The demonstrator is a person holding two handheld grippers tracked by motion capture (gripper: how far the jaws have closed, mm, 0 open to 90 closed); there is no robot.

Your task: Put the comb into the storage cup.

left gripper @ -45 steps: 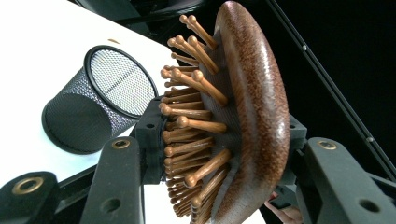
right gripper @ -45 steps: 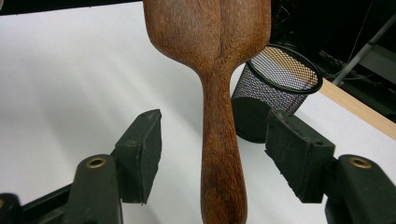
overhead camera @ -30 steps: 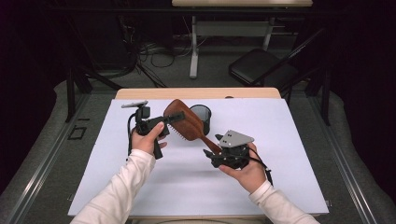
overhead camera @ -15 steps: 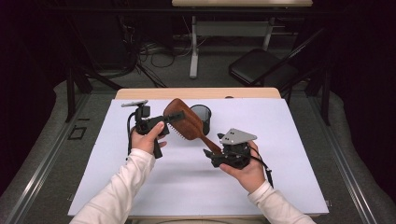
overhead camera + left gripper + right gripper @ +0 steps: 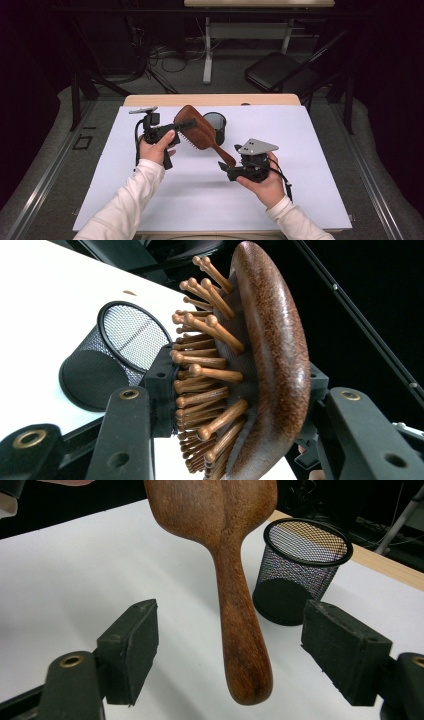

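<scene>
A brown wooden hairbrush (image 5: 200, 132) is held above the white sheet, tilted, with its handle pointing down toward the right. My left gripper (image 5: 182, 126) is shut on the brush head (image 5: 270, 355), one pad against the wooden bristles and the other against the back. My right gripper (image 5: 227, 167) stands open at the handle's end. Its jaws have just been opening. The handle (image 5: 240, 630) hangs between the two pads without touching either.
A black mesh cup (image 5: 215, 125) stands upright on the white sheet (image 5: 300, 190) just behind the brush, also seen as the mesh cup (image 5: 300, 570) beyond the handle. The wooden table edge (image 5: 260, 99) runs along the back. A folding chair (image 5: 280, 75) stands beyond it.
The right gripper's jaws have spread apart off the brush handle. Both hands and the brush stay where they were.
</scene>
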